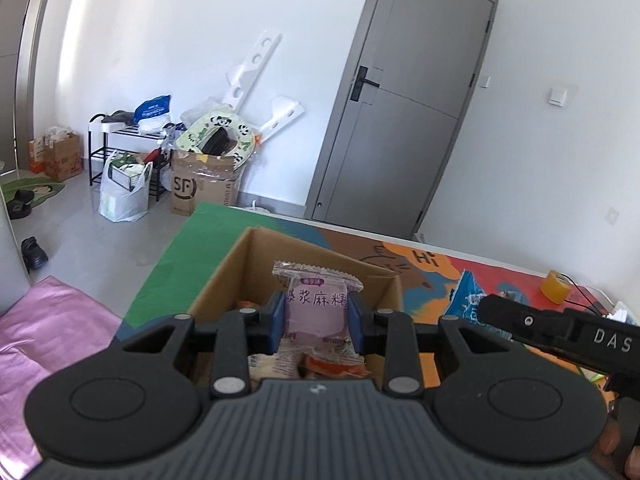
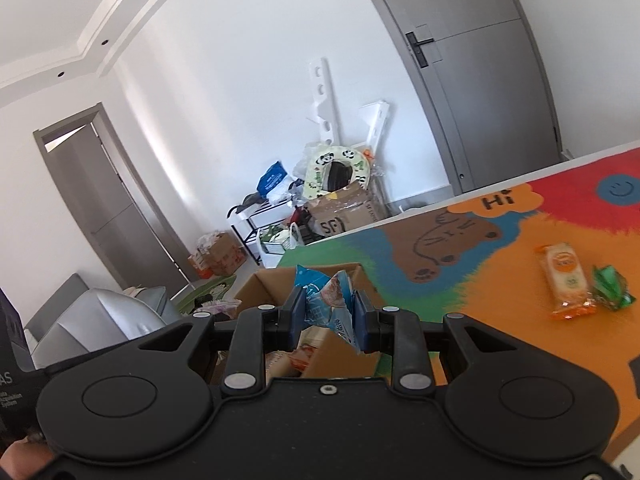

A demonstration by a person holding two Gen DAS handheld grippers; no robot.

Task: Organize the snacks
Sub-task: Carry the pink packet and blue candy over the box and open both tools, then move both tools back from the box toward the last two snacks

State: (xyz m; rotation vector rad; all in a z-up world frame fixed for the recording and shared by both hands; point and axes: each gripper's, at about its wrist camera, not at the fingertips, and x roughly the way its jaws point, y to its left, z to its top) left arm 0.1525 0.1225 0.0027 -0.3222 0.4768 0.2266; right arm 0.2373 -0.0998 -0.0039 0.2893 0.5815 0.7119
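My left gripper [image 1: 316,320] is shut on a pale purple mochi snack packet [image 1: 318,304] and hovers over an open cardboard box [image 1: 236,264] on the colourful table mat. Several snack packets [image 1: 332,368] lie inside the box. My right gripper [image 2: 328,312] is shut on a crumpled blue snack bag [image 2: 330,300], just at the box's [image 2: 260,284] near right rim. The right gripper's black body [image 1: 560,328] and the blue bag [image 1: 466,296] also show at the right of the left wrist view. An orange packet [image 2: 566,280] and a green wrapped sweet [image 2: 610,288] lie on the mat to the right.
The cartoon mat [image 2: 480,248] covers the table. A yellow tape roll [image 1: 555,286] sits near its far right edge. Beyond the table are an SF carton [image 1: 200,188], a white bag [image 1: 122,196], a shoe rack [image 1: 120,136] and a grey door [image 1: 404,100]. Pink cloth [image 1: 52,328] lies at the left.
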